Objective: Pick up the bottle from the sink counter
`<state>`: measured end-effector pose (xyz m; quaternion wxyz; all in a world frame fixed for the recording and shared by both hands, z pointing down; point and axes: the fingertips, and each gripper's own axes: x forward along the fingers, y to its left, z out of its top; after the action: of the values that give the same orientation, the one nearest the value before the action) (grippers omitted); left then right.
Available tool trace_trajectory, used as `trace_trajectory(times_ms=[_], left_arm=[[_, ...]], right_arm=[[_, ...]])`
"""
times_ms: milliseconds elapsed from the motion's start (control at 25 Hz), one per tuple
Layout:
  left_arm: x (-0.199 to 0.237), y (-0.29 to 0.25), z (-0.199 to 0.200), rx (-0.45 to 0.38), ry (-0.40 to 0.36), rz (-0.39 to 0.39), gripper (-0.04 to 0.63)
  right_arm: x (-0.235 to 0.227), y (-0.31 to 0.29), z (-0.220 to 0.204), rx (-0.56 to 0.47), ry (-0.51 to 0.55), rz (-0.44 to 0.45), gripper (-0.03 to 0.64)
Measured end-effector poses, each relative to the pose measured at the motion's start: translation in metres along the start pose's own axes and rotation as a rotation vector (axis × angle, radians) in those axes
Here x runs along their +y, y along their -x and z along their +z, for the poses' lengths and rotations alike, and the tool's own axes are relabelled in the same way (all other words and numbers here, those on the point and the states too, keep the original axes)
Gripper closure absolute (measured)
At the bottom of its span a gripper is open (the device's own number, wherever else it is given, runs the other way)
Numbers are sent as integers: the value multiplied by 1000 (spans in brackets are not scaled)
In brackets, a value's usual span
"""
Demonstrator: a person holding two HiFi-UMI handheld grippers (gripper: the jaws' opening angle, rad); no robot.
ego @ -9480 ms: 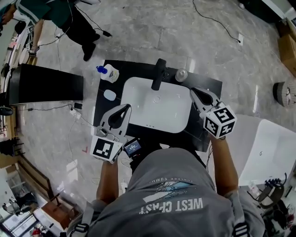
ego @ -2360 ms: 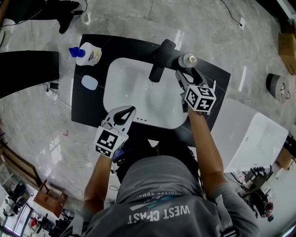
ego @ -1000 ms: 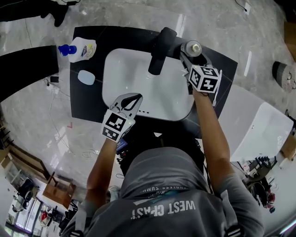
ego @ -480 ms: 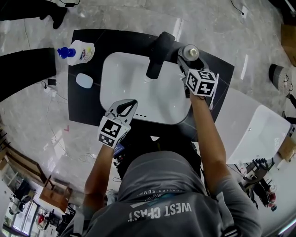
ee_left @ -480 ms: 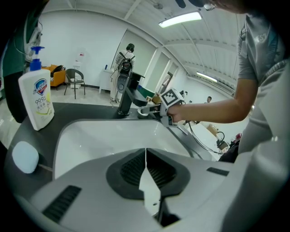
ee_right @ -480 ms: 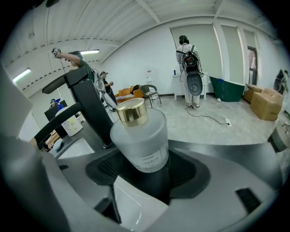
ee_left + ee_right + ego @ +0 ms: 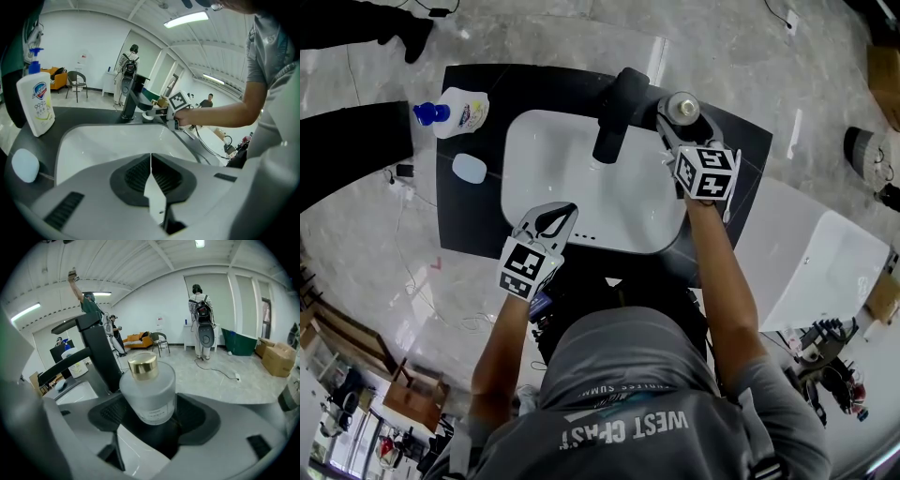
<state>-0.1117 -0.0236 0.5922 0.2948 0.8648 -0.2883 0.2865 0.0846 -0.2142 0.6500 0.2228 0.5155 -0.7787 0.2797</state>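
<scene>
Clasping gold-capped bottle (image 7: 148,391), right gripper (image 7: 151,423)

Between the right gripper's (image 7: 151,420) jaws, the bottle (image 7: 149,394) is frosted matt glass with a shiny gold metallic cap (image 7: 143,365). Left of them the faucet (image 7: 99,355) is matt black

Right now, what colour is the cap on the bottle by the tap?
Gold cap on a frosted bottle; clearest in the right gripper view.

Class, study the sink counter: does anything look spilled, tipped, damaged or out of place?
Nothing stands out. The frosted bottle stands between the jaws of the right gripper, the soap bottle is upright, and the counter shows no spill.
</scene>
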Motion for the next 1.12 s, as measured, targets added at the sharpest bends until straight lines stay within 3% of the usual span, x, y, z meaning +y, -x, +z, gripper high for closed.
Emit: trace_trajectory(times_ms=[640, 1120], left_arm=[[-1, -1, -1, -1, 1, 4, 591], [-3, 4, -7, 1, -14, 14, 591]], right_arm=[[1, -10, 13, -18, 101, 13, 290], [3, 0, 13, -63, 8, 26, 291]])
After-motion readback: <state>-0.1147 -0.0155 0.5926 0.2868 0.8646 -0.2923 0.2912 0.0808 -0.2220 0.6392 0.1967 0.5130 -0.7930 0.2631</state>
